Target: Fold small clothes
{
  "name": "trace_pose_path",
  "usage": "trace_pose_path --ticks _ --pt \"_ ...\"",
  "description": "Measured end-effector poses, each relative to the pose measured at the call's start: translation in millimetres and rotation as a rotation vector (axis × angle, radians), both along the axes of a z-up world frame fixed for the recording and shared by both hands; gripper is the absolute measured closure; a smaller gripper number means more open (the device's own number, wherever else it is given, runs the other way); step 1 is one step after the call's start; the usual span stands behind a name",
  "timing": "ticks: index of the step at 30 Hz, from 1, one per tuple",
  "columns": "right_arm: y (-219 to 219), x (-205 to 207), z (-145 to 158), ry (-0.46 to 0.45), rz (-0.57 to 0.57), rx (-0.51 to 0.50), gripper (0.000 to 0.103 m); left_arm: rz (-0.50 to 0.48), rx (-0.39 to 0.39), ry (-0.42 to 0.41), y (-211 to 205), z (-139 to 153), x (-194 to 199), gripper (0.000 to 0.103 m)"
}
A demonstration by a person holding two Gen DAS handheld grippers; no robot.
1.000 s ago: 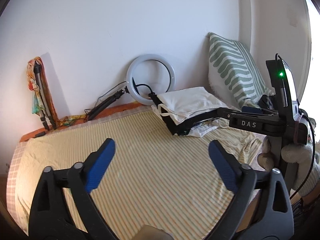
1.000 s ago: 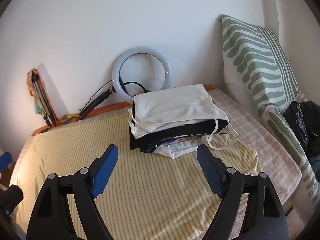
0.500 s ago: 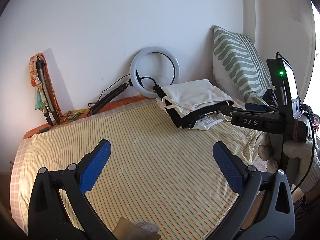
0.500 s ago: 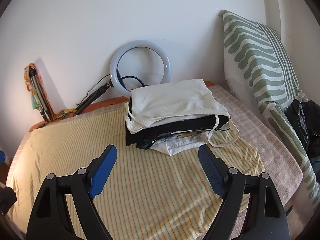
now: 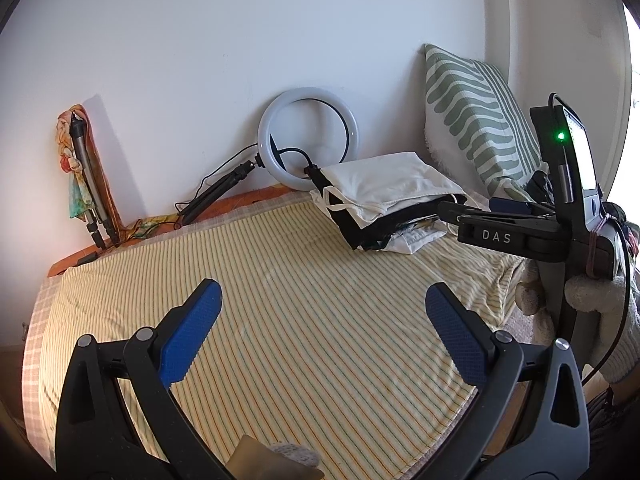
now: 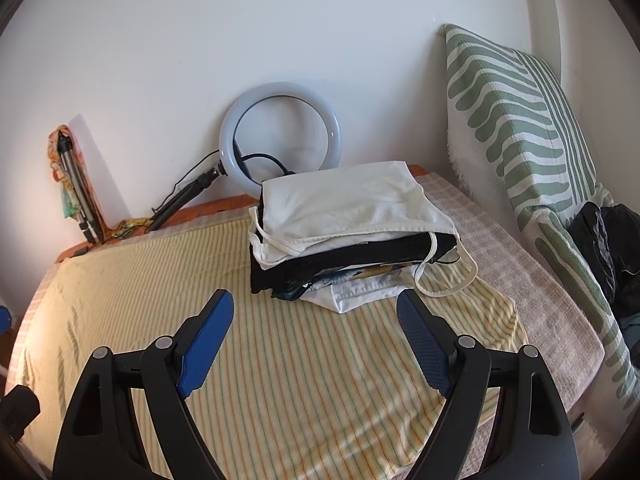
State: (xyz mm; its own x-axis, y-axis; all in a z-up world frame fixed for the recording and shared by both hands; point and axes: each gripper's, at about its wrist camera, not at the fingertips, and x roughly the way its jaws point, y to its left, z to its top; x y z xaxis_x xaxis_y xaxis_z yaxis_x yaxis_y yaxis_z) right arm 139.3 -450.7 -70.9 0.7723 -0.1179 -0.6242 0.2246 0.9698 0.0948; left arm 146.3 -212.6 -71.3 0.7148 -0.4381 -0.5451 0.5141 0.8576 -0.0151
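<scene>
**Both grippers empty, a layered pile waiting at the back of the bed**

The bed (image 6: pixel 280 360), under a yellow striped sheet, carries a pile of clothes (image 6: pixel 352 240) near its far edge, towards the far right corner below the striped pillow (image 6: pixel 516 120). The likeliest slip, I judge, is pinching several layers and dragging the whole pile askew. Behind it, touching the wall, leans a ring light (image 6: pixel 280 140); a deep reach could knock it. A loose white strap (image 6: pixel 452 284) trails off the pile and may snag a finger. The right gripper (image 6: pixel 316 320) and left gripper (image 5: pixel 320 308) both gape wide, holding nothing.
</scene>
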Motion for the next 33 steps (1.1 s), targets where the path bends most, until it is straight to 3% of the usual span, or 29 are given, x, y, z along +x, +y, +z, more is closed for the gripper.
trace_pose_path --ticks 33 --pt "2.8 0.5 -4.1 0.016 0.003 0.014 0.019 0.006 0.010 -0.009 3.1 3.5 -0.6 0.000"
